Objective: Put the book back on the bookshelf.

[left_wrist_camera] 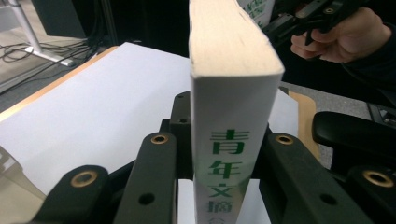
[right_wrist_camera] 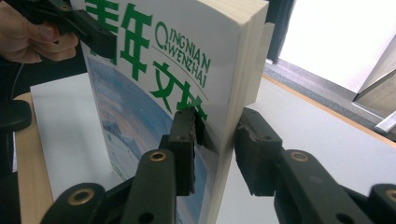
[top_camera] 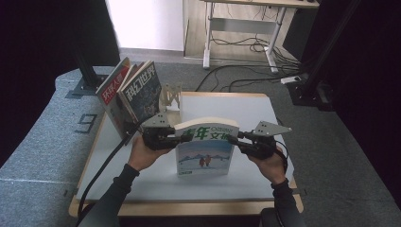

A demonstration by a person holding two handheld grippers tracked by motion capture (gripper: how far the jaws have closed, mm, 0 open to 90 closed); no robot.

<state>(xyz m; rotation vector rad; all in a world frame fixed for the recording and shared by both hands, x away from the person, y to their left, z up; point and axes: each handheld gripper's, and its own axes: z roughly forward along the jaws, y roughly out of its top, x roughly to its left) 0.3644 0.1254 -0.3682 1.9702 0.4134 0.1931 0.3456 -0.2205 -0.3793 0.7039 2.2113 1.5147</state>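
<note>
At the far left of the counter (top_camera: 246,106), two magazines (top_camera: 130,90) already lean in a pale wooden rack (top_camera: 169,97), one with a red cover and a darker one beside it, so the shelving job looks partly done. The book (top_camera: 205,149), a thick white paperback with green lettering and a snowy picture on its cover, is not yet in the rack: it stands upright over the middle of the white counter, well apart from the rack's free slot, and I'd judge it has yet to be carried left and slotted in beside the magazines. The left gripper (top_camera: 182,137) has it at the spine side; in the left gripper view its fingers (left_wrist_camera: 154,186) sit on either side of the spine, close against the covers, clamped on the book. To the right, the right gripper (top_camera: 235,139) takes the page edge; in the right gripper view one of its fingers (right_wrist_camera: 187,140) presses the front cover and the other meets the back, so that pair is clamped on the book too. A person's hands back both grippers.
</note>
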